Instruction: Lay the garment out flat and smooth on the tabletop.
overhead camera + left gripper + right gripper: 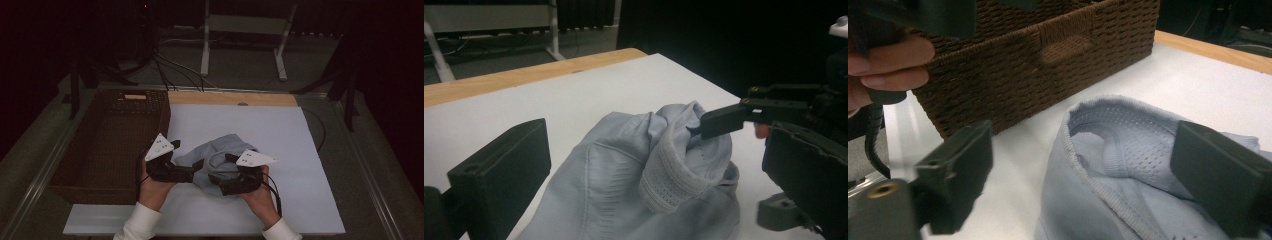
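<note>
The garment is soft pale-blue cloth, matt, smooth-woven on the outside with fine stitched seams; its band is ribbed knit, and the lining inside looks like a perforated mesh full of tiny holes. The basket is dark brown wicker, rough and bumpy, no shine at all. The white sheet on the table looks like smooth matt paper or board, and a strip of pale bare wood runs along its far edge. Both grippers, left gripper and right gripper, look like matt black plastic, slightly grainy, each topped with a smooth pale plate.
</note>
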`<state>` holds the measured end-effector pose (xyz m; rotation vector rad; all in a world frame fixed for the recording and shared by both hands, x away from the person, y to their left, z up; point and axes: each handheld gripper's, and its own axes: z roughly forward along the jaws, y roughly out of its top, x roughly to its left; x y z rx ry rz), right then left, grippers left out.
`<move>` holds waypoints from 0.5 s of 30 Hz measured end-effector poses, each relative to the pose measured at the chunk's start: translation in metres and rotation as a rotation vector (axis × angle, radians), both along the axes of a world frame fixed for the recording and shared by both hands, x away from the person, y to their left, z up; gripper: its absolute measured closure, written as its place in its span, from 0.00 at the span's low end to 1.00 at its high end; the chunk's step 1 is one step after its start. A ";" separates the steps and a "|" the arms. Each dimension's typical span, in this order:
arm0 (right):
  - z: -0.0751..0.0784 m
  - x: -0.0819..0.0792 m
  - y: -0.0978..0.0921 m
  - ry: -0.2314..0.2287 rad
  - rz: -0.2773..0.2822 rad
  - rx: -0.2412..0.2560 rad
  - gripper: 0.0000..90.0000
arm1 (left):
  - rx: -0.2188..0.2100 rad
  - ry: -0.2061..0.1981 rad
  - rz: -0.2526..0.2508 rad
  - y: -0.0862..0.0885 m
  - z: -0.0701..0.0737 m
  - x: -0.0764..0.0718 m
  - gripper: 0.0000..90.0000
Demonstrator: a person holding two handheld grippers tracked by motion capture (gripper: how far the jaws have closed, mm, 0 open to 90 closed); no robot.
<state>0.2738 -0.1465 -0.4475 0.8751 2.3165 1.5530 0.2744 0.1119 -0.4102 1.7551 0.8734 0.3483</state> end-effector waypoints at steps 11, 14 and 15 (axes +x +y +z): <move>-0.007 0.003 0.010 0.014 -0.012 -0.072 0.45 | 0.000 -0.001 0.000 0.001 0.000 0.000 0.01; -0.009 0.004 0.013 0.026 0.007 -0.085 0.55 | 0.000 -0.001 -0.002 0.001 0.000 0.000 0.01; -0.009 0.004 0.014 0.024 0.010 -0.093 0.58 | 0.000 -0.001 -0.001 0.001 0.000 0.000 0.01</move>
